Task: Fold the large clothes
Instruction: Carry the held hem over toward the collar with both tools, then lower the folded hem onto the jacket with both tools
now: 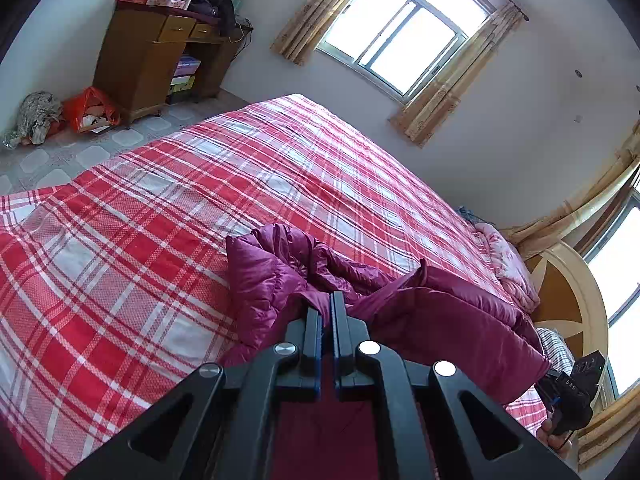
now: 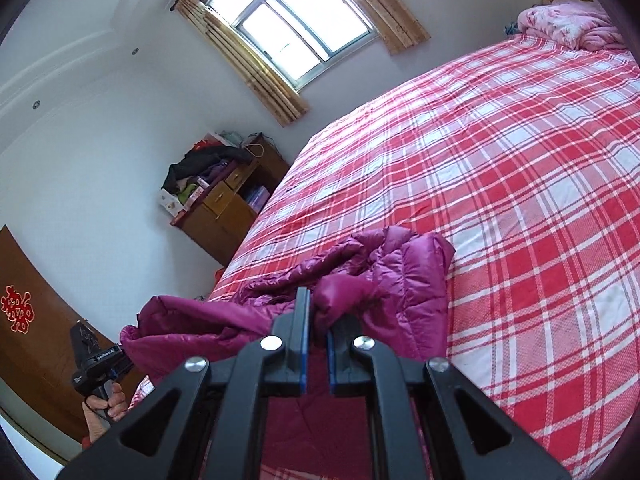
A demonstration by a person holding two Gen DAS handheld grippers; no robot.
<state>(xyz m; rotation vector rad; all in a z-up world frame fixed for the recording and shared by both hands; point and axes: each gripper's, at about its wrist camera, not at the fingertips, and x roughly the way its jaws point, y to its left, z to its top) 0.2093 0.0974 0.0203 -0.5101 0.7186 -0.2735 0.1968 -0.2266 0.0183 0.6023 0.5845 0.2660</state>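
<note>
Both grippers (image 1: 328, 300) (image 2: 318, 312) pinch jacket (image 1: 440, 312) on bed (image 1: 160, 220)

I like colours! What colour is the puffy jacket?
The puffy jacket is shiny magenta-purple, clearest in the right wrist view.

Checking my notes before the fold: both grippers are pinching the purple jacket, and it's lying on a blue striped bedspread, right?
Not quite. Both wrist views show the bedspread is red and white plaid, not blue striped. The rest holds: the left gripper and right gripper are each shut on the purple jacket.
</note>
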